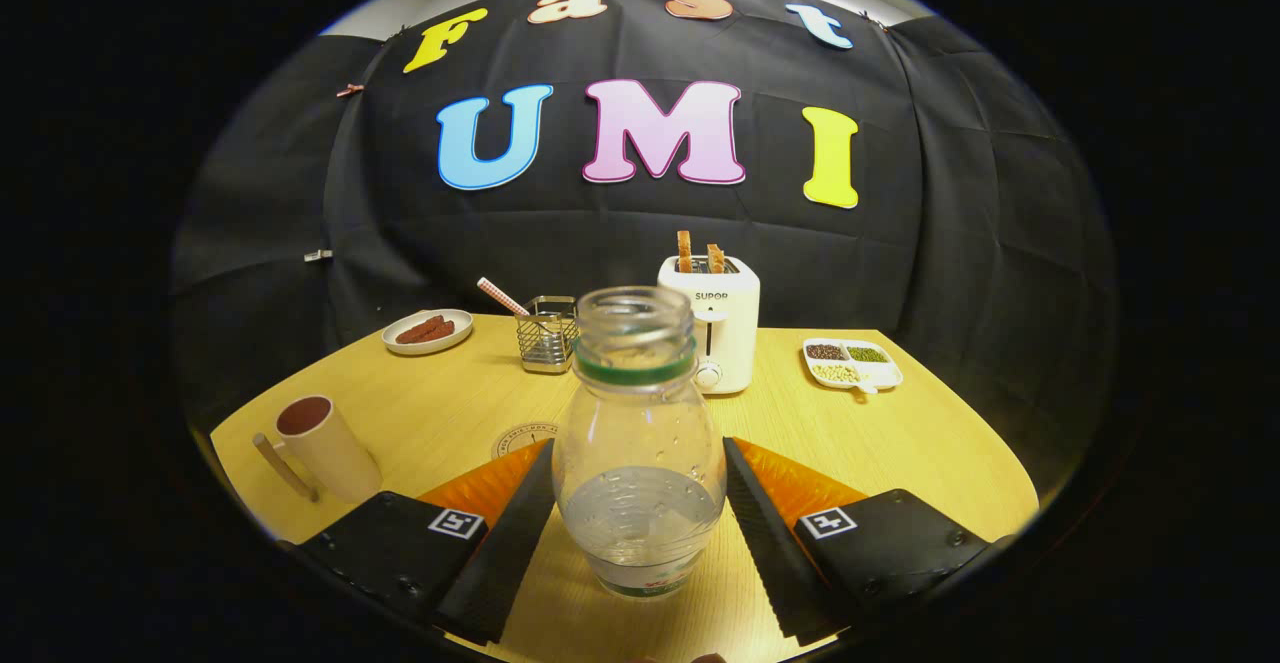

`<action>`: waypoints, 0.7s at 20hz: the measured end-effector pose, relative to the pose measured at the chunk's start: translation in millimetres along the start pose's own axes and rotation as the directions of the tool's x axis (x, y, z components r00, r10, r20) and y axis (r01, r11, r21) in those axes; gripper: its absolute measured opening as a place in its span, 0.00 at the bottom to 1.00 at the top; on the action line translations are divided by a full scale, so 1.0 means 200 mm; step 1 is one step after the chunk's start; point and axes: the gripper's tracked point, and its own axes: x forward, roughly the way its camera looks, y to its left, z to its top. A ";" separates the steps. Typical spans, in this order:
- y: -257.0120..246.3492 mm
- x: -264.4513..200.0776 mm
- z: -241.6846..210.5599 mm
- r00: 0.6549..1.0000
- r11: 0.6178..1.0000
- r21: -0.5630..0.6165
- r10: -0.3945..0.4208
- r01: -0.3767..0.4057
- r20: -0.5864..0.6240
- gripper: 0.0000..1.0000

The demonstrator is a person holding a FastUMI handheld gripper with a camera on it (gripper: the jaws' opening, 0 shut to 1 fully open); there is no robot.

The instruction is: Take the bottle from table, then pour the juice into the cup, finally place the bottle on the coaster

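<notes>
Item: bottle [640, 443]. Clear plastic, uncapped, green ring at the neck, label band at the base. Stands upright on the table [930, 463], between the two fingers of the gripper [640, 513]. Holds liquid to roughly a third of its height, so likely light, with the weight sitting low. Thin ribbed wall probably gives under a hard squeeze; smooth plastic may slip. With the mouth open, any tilt spills. Best hold, as judged: the wide lower body, level with the liquid, where the fingers now flank it.

Gripper: fingers apart, one at 9 o'clock of the bottle, one at 3 o'clock. Each inner face lies right beside the bottle wall; firm contact cannot be confirmed, so a clamp is not claimed.

Coaster [522, 438]: round, printed, flat on the table at 10 o'clock of the bottle, just beyond the 9 o'clock finger and partly hidden by it.

Cup [325, 446]: pale mug with dark inner wall, handle toward the near edge, at 9 o'clock, well apart from the bottle.

Further out: wire holder [547, 335] with a striped straw at 11 o'clock; plate of sausages [428, 330] beyond it at 10 o'clock; toaster [712, 328] with two slices at 12 to 1 o'clock, behind the bottle's neck; divided dish of beans [852, 363] at 2 o'clock.
</notes>
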 end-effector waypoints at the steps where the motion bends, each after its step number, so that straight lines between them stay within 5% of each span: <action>1: -0.01 0.00 -0.01 1.000 1.000 0.000 -0.002 0.002 -0.003 0.98; 6: -0.03 0.05 -0.04 1.000 1.000 0.005 -0.001 0.001 -0.009 0.98; 14: -0.01 0.04 -0.07 1.000 0.999 -0.027 0.016 -0.016 -0.002 0.84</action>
